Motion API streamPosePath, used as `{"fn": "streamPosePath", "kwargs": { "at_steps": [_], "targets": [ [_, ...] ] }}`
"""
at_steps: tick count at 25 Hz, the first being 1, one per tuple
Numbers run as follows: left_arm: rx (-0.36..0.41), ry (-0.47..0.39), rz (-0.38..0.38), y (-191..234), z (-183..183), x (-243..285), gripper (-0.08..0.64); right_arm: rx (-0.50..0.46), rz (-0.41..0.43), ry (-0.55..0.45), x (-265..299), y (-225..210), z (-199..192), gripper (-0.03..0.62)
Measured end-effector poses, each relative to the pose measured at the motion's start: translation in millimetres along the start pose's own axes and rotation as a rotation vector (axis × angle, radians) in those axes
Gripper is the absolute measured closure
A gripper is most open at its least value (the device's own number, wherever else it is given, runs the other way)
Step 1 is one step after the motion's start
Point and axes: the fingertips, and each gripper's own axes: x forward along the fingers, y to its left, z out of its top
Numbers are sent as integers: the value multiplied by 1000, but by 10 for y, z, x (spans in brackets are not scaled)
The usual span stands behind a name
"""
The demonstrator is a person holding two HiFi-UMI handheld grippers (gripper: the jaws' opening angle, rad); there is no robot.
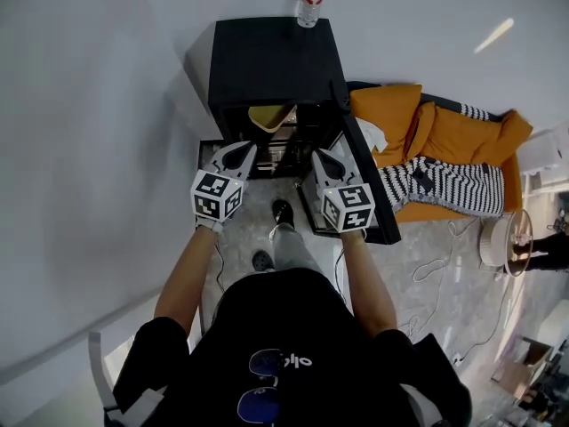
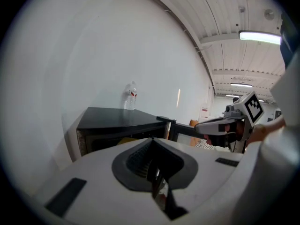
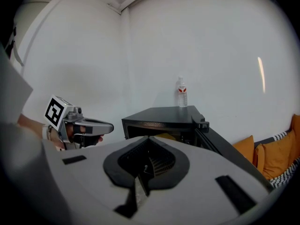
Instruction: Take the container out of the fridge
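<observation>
A yellow container (image 1: 271, 116) is sitting half hidden inside the small black fridge (image 1: 267, 56), upper centre of the frame, its shape unclear. Both arms are stretching forward, the left gripper (image 1: 242, 152) and right gripper (image 1: 320, 158) hovering just before it, jaws closed and empty.

The fridge (image 1: 267, 56) is black, smooth, its top faintly glossy. The bottle (image 1: 309, 5) on it is clear plastic. The orange cushions (image 1: 396, 114) look like matt cloth, the striped throw (image 1: 444, 185) knitted. The floor (image 1: 427, 265) is polished, marbled grey.
</observation>
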Motion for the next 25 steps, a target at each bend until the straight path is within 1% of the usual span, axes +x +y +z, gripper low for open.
{"fn": "streamPosePath", "kwargs": {
  "at_steps": [4,7,14,15,16,18,23,25],
  "targets": [
    [1,36,-15,2,-106,286,561,20,-14,20,20,-81,-98,586],
    [20,61,-17,21,-205,532,561,28,-21,32,24,-126,-162,586],
    [48,164,-2,156,-457,1107,561,36,-38,65,76,-291,-250,586],
    [48,180,-3,167,-504,1167,544,38,-41,69,74,-308,-269,586],
    [49,198,-4,178,-552,1222,501,41,-44,73,71,-325,-287,586],
    [59,234,0,201,-639,1327,452,46,-48,79,70,-360,-315,586],
    [88,294,11,364,-867,1713,437,57,-59,98,260,-551,-424,586],
    [92,315,17,394,-919,1786,437,64,-63,103,280,-592,-438,586]
  ]
}}
